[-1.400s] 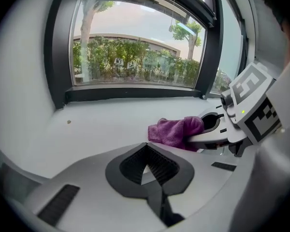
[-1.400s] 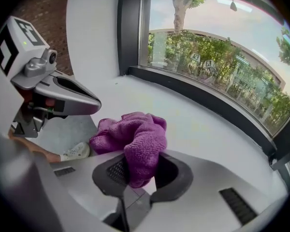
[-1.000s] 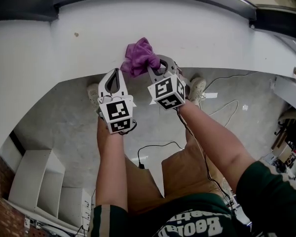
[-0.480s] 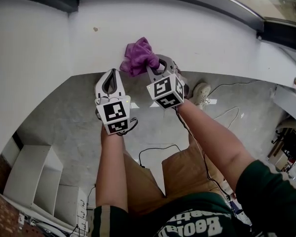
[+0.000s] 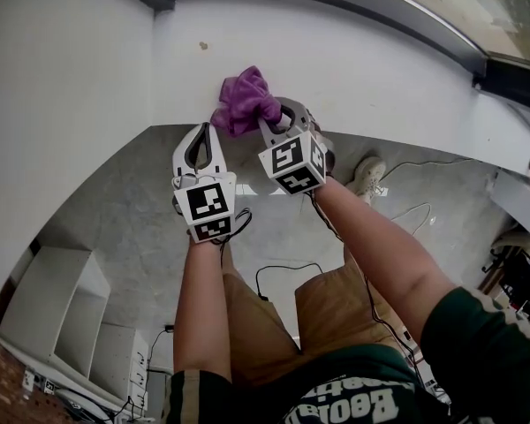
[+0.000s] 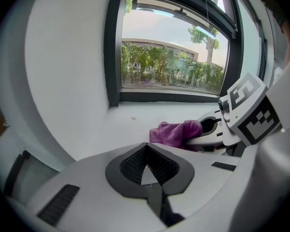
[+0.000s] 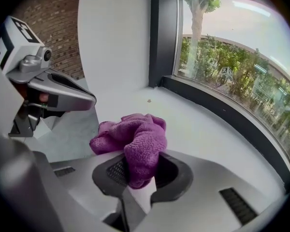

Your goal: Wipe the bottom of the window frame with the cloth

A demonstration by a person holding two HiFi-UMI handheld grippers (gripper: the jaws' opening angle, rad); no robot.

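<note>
Purple cloth point(image 5: 246, 100): gripped by right tongs point(image 5: 267, 120), over sill point(image 5: 380, 69); left tongs point(image 5: 204, 131) closed, empty. Wiping pending: advance to window frame point(image 7: 222, 114) at 12 o'clock.

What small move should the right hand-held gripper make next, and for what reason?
Probably ease the right hand-held gripper forward, towards the glass. Its jaws are clamped on the purple cloth, which hangs over the white sill, short of the dark bottom frame rail that needs wiping.
</note>
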